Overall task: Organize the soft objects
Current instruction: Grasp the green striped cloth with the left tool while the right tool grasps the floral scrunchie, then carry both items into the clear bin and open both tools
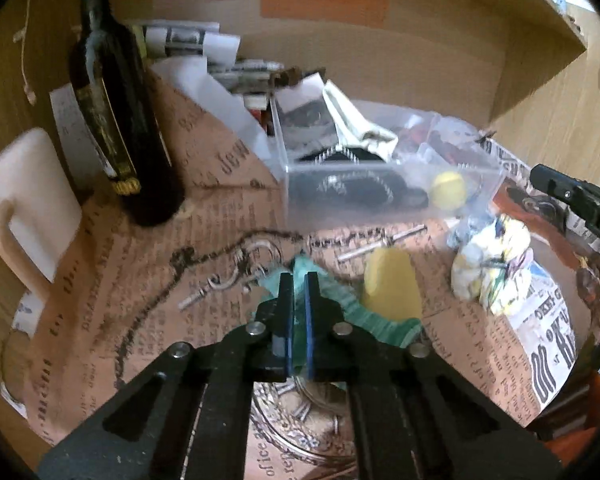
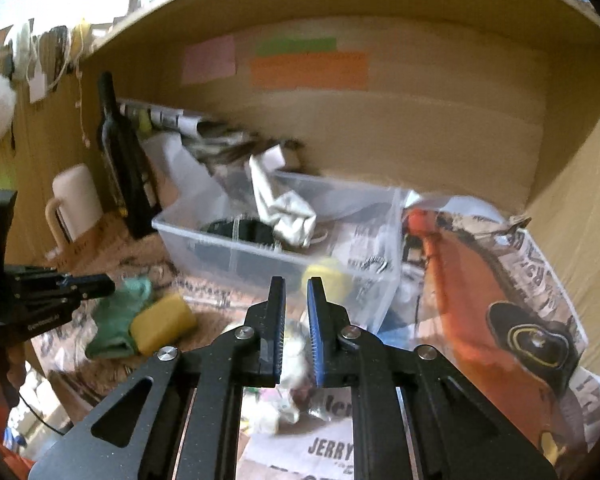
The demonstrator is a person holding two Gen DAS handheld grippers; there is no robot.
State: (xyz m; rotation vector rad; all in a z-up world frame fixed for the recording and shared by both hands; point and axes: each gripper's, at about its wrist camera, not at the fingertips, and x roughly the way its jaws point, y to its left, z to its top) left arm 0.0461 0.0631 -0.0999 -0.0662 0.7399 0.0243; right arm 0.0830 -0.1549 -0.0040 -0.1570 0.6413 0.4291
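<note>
My left gripper (image 1: 299, 280) is shut on a green cloth (image 1: 340, 304) that lies on the newspaper-covered desk; it also shows in the right wrist view (image 2: 120, 312), with the left gripper (image 2: 100, 282) at its edge. A yellow sponge (image 1: 392, 284) rests against the cloth (image 2: 162, 322). A clear plastic bin (image 1: 380, 184) holds a white cloth (image 1: 356, 124), a dark item and a yellow ball (image 1: 448, 190). My right gripper (image 2: 297, 284) has a narrow gap between its jaws, over a crumpled white patterned cloth (image 2: 296, 344), which also shows in the left wrist view (image 1: 492, 268). Whether it grips the cloth is unclear.
A dark wine bottle (image 1: 120, 120) and a white mug (image 1: 28, 200) stand at the left. A chain and metal rods (image 1: 228, 280) lie on the paper. An orange printed sheet (image 2: 480, 300) lies right of the bin. A shelf wall stands behind.
</note>
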